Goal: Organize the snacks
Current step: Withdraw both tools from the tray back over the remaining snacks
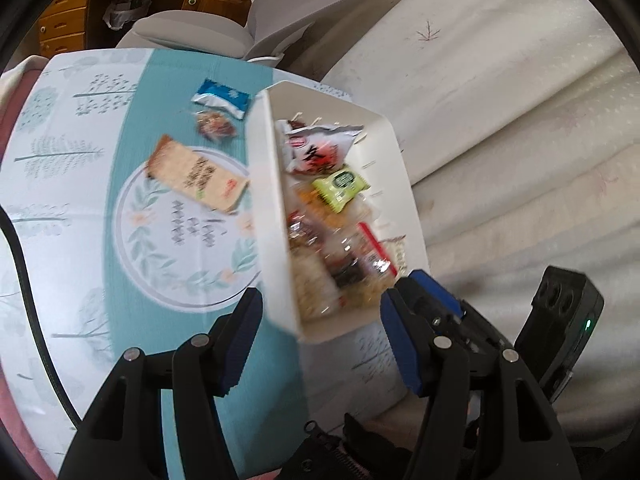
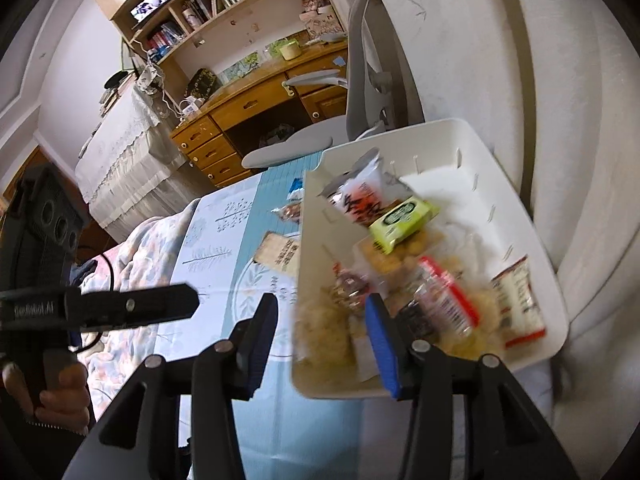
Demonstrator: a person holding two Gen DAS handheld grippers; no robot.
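Holding: you hold both tongs above a cloth-covered surface (image 1: 120, 208), nothing between their pads.
Left tongs (image 1: 320, 340): spread, empty, the bin's near corner showing between the blue pads.
Right tongs (image 2: 324, 344): spread, empty, hovering at the bin's near rim.
Bin: a white bin (image 1: 268, 200) sits at the surface's right edge, against a white padded wall (image 1: 500, 100).
Inside the bin: a green packet (image 1: 340, 186), a white-and-red bag (image 1: 316, 152) and several blurred clear wrappers.
Loose snacks: a tan packet (image 1: 196, 178), a blue-and-white packet (image 1: 222, 98) and a small dark red one (image 1: 216, 126) lie on the cloth, left of the bin.
Your left hand (image 2: 60, 396): visible in the right view, gripping its handle.
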